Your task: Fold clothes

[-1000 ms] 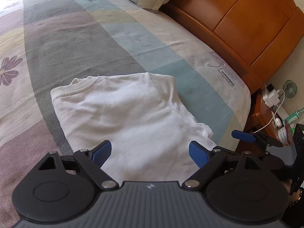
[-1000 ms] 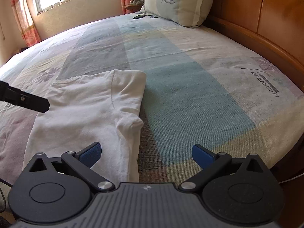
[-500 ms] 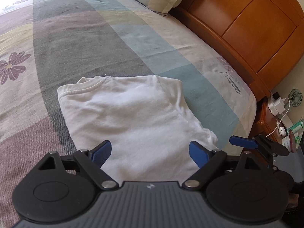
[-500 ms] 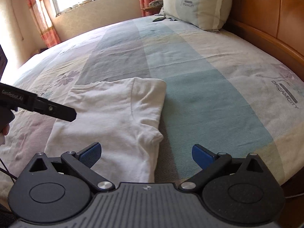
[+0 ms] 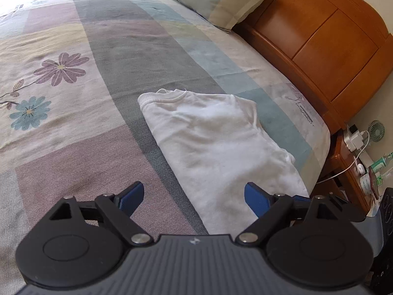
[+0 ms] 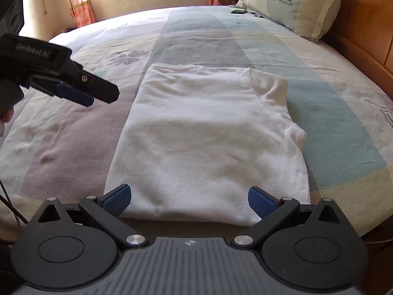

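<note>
A white T-shirt [image 6: 211, 137] lies folded lengthwise on the bed, collar at the far end, hem near the front edge. In the left wrist view the same shirt [image 5: 221, 145] stretches away to the right of centre. My right gripper [image 6: 189, 199] hovers open just above the hem, nothing between its blue pads. My left gripper [image 5: 194, 196] stands open over the bedspread at the shirt's left edge, holding nothing. It also shows in the right wrist view as a black body with blue pads, the left gripper [image 6: 81, 93], held above the bed left of the shirt.
A patchwork bedspread [image 5: 73, 78] with flower prints covers the bed. A pillow [image 6: 294, 2] leans on the wooden headboard [image 5: 319, 39]. A bedside table [image 5: 356, 162] with a charger, cable and bottles stands at the right. A small dark object [image 6: 238, 11] lies near the pillow.
Both grippers have slid to the left along the bed's front edge. The right one now faces the shirt's hem squarely; the left one has passed from over the shirt to its left edge.
</note>
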A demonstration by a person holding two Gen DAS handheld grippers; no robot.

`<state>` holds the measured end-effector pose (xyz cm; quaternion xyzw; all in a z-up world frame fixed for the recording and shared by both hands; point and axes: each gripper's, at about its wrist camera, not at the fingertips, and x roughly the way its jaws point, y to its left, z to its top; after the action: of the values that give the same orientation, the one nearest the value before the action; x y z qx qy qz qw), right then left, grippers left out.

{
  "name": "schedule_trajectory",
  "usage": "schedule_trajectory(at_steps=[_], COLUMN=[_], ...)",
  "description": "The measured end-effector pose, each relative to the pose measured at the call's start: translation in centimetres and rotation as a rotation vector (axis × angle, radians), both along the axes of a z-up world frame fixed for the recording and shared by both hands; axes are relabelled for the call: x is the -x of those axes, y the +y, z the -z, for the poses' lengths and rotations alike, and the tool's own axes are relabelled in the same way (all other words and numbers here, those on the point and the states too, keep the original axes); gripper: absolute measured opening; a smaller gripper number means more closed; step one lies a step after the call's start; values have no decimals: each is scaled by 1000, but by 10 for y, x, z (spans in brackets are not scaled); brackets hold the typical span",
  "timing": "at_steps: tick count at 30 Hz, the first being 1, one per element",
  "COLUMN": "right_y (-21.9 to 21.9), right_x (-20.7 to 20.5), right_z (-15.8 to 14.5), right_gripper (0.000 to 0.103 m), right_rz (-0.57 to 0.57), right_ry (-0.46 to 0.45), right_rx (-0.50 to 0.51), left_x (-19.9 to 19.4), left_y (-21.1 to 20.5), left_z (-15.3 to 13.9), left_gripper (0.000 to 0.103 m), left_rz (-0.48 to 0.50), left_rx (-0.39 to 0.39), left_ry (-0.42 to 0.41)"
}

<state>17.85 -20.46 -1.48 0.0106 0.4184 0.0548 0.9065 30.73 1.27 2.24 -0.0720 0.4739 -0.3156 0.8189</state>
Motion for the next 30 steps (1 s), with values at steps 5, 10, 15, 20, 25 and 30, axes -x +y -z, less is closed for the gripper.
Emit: schedule_trajectory(at_steps=[5, 10, 15, 20, 25, 30], right_y=[16, 47, 67, 53, 17, -21], right_x=[-4, -3, -10, -29, -64, -76], right_z=[2, -11, 2, -31, -25, 13], right_gripper=[103, 103, 103, 103, 103, 103], right_rz=[14, -78, -79, -23, 78, 210], right_ry=[53, 36, 173, 52, 6, 106], right_rx=[48, -14, -16, 63, 94, 10], left_x=[4, 6, 7, 0, -4, 0], left_y=[29, 63, 88, 102, 99, 84], left_z=[-1, 6, -1, -3, 2, 4], left_gripper=[89, 89, 89, 89, 89, 90], left_rz=[-37, -118, -154, -186, -187, -202], left_rx=[44, 62, 75, 79, 85, 75], left_ry=[-12, 25, 13, 15, 28, 37])
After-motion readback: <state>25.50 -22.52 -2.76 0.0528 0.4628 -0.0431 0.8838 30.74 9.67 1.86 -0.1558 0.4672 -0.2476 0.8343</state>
